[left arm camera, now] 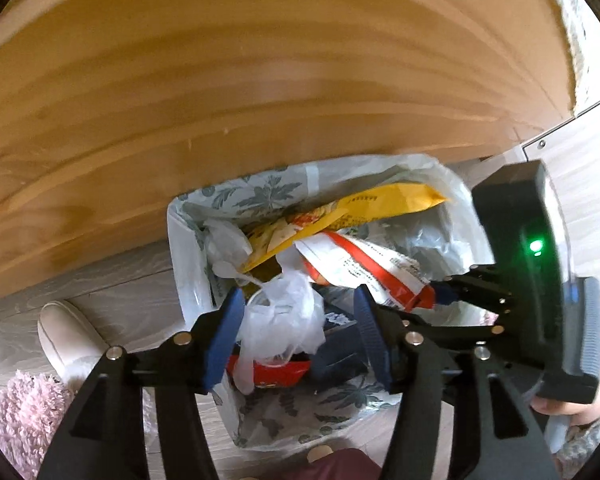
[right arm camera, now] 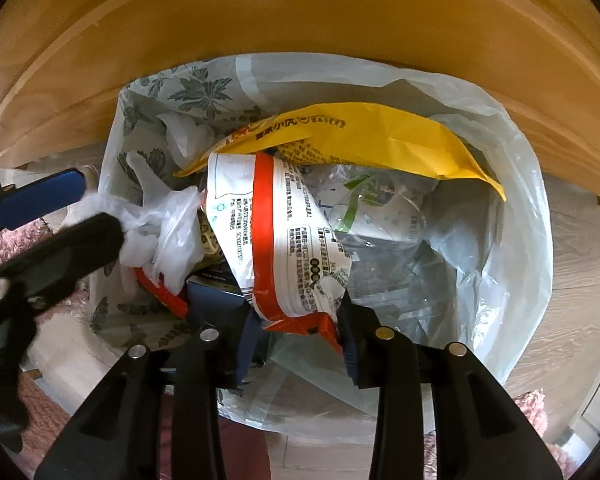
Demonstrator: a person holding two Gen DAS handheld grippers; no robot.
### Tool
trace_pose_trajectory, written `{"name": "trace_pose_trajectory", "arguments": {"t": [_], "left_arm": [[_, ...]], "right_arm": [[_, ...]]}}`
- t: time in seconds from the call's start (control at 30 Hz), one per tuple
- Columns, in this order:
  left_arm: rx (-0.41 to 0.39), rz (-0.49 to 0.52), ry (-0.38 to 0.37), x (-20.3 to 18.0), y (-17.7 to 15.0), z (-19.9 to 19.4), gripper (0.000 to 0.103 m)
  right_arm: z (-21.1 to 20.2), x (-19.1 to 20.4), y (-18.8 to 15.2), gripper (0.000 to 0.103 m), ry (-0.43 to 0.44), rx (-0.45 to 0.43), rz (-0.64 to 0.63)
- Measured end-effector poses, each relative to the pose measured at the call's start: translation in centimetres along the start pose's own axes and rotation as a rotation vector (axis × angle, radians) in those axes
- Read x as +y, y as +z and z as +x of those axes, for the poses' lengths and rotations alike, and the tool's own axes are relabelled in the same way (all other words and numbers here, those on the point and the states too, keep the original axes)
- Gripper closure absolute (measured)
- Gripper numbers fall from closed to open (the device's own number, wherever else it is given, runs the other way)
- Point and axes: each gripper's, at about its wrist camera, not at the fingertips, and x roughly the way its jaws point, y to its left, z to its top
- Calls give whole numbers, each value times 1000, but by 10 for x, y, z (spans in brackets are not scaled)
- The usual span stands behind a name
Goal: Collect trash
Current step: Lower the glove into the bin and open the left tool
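Note:
A bin lined with a leaf-printed white bag point(left arm camera: 188, 264) point(right arm camera: 532, 240) stands on the floor, full of trash. My left gripper point(left arm camera: 300, 336) point(right arm camera: 100, 210) hangs over its left side, jaws wide apart, with a crumpled clear plastic bag point(left arm camera: 284, 312) point(right arm camera: 168, 224) loose between the blue pads. Over the bin's middle, my right gripper point(right arm camera: 302, 344) point(left arm camera: 444, 296) points down and is shut on the lower end of a red and white wrapper point(right arm camera: 284, 232) point(left arm camera: 364, 268). A yellow packet point(right arm camera: 380, 136) point(left arm camera: 388, 196) lies across the top of the heap.
A light wooden furniture panel point(left arm camera: 260, 80) rises right behind the bin. A white slipper point(left arm camera: 68, 336) and a pink shaggy rug point(left arm camera: 20, 412) lie on the grey wood floor to the left. A red packet point(left arm camera: 276, 372) and a dark blue box point(right arm camera: 216, 288) sit in the bin.

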Motion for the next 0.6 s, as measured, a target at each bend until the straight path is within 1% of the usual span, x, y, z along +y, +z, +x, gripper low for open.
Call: {"name": "trace_pose_trajectory", "arguments": {"t": [0.13, 0.2, 0.27, 0.37, 0.43, 0.6], "left_arm": [[-14, -12, 7, 3, 4, -12, 43], [-15, -11, 15, 1, 2, -17, 43], [-24, 2, 31, -5, -7, -21, 43], [-40, 28, 57, -9, -13, -28, 43], [-44, 33, 65, -7, -15, -31, 43], [-32, 11, 74, 3, -18, -27, 43]], "right_arm": [[-1, -3, -2, 67, -14, -26, -7], [2, -2, -3, 68, -9, -30, -2], [6, -1, -3, 72, -7, -37, -6], [14, 1, 0, 75, 0, -32, -2], [19, 1, 1, 77, 2, -26, 9], [31, 4, 3, 78, -28, -17, 6]]}}
